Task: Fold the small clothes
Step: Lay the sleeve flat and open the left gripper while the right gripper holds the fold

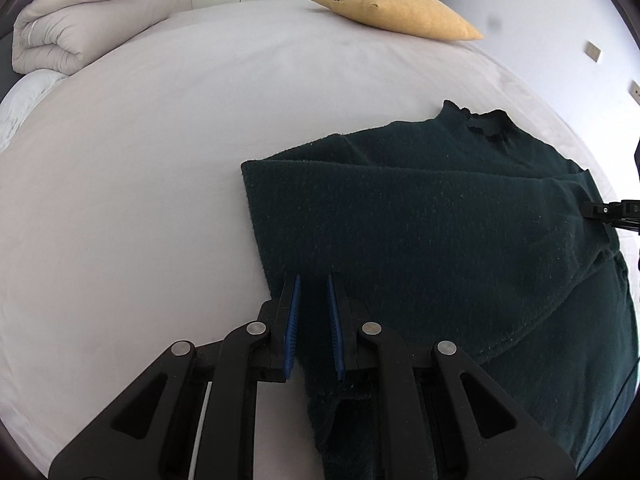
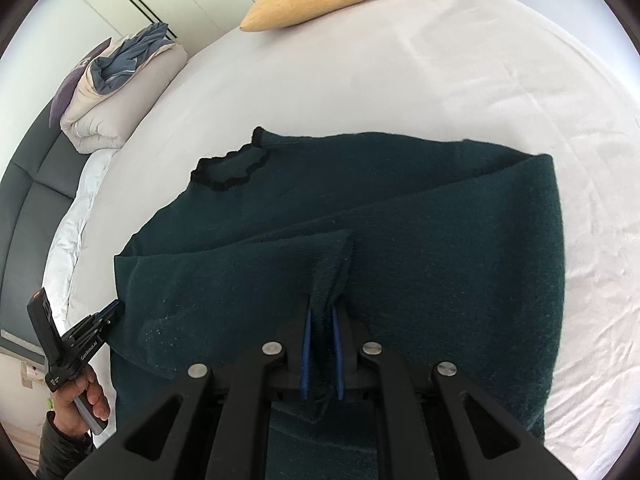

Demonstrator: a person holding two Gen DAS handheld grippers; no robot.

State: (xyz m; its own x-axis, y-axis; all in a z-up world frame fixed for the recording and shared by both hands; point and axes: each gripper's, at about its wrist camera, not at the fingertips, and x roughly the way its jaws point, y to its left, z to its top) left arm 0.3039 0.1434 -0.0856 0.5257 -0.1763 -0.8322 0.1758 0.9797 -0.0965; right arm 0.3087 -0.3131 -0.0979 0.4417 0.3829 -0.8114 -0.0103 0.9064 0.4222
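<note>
The dark green sweater [image 2: 400, 240] lies on the bed [image 1: 160, 160], its sides folded in over the body; the lengthwise fold remains, I judge. Left gripper [image 1: 313, 280] and right gripper [image 2: 322, 312] each clamp its near edge

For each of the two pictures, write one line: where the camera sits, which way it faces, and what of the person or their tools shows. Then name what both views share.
Left wrist: on the left gripper, looking down along its blue pads at the dark green knitted sweater it pinches; the right gripper shows at the right edge.
Right wrist: on the right gripper, clamped on a sweater fold; the left gripper and the hand show lower left.
Shared: sweater, white bed sheet, yellow pillow, folded beige duvet.
</note>
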